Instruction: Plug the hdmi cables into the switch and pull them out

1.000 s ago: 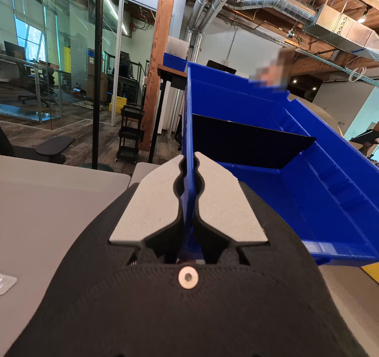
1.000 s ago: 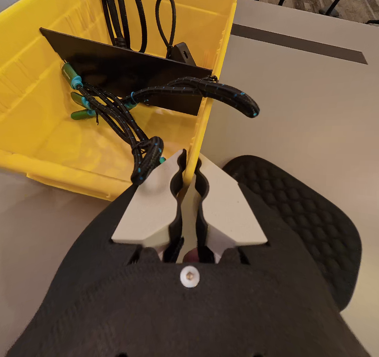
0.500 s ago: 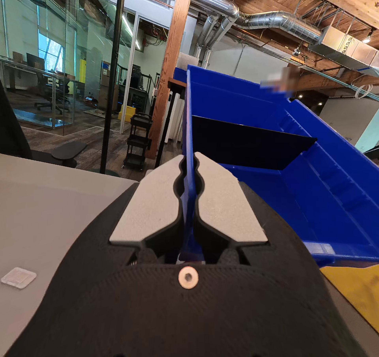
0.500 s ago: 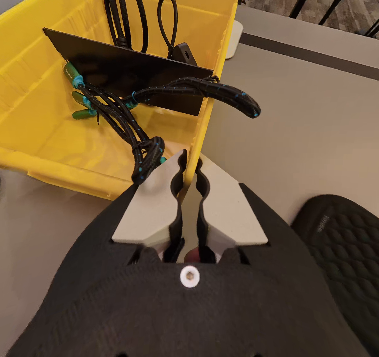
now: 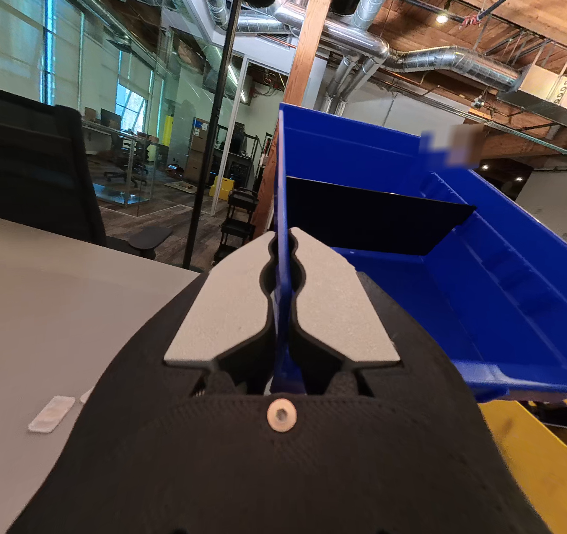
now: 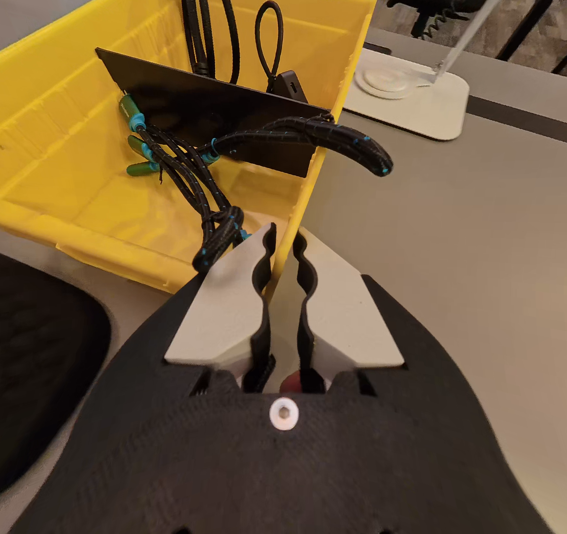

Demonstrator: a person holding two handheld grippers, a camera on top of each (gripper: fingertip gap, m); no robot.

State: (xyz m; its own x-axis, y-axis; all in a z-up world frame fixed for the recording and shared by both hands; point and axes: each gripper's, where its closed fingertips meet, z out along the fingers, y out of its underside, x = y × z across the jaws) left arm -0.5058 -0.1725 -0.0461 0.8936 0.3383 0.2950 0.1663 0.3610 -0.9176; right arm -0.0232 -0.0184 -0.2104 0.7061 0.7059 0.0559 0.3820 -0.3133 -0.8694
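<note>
The grey table (image 6: 429,243) carries the yellow bin (image 6: 76,182), whose right side wall runs up from between the fingers of the right gripper (image 6: 283,237). The jaws of that gripper stand slightly apart on either side of this wall: the left pad lies against it, a narrow gap shows at the right pad, and whether the wall is truly pinched cannot be told.

The blue bin (image 5: 460,289) is tilted, raised above the table, with its left wall clamped edge-on between the pads of the left gripper (image 5: 283,234); the jaws are pressed onto that wall. A black divider panel (image 5: 368,218) crosses the inside of the blue bin. A corner of the yellow bin shows below the blue bin at lower right of the left wrist view.

A second black divider (image 6: 214,114) splits the yellow bin into two compartments. The HDMI cables (image 6: 190,169), black braided with blue flecks and green plugs, lie in the near compartment; one bundled loop (image 6: 352,148) hangs over the right wall. More black cables (image 6: 211,22) and the small black switch (image 6: 291,85) lie in the far compartment, behind the divider.

A white stand base (image 6: 423,99) rests on the table beyond the yellow bin. A black padded object (image 6: 40,350) lies at lower left
</note>
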